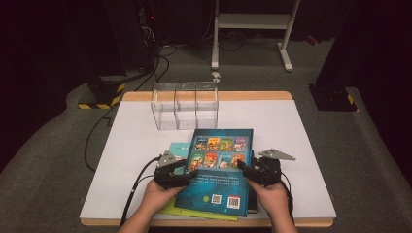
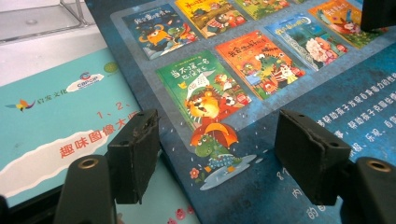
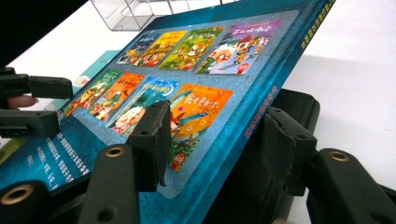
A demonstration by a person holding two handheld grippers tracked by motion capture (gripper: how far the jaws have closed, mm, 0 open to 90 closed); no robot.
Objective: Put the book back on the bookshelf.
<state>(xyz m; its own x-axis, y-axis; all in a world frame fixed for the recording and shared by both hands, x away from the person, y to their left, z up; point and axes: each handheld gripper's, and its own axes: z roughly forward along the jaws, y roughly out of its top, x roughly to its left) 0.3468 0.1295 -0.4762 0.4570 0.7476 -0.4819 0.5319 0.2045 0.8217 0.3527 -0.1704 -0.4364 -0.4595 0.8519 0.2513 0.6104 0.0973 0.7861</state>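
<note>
A blue picture book [image 1: 221, 165] lies back cover up on top of a teal book [image 1: 179, 148] and a green one [image 1: 194, 213]. My left gripper [image 1: 190, 175] is at its left edge. In the left gripper view the jaws [image 2: 217, 144] stand apart, one over the teal book [image 2: 46, 121], one over the blue cover [image 2: 243, 65]. My right gripper [image 1: 243, 170] is at the book's right edge. In the right gripper view its jaws [image 3: 215, 140] straddle the raised spine edge of the blue book [image 3: 196, 60], one above the cover, one below, with a gap.
A clear acrylic divider box [image 1: 185, 104] stands on the white table [image 1: 296, 145] just behind the books. Beyond the table, cables trail on the floor at the far left and a white frame stand [image 1: 252, 22] stands at the back.
</note>
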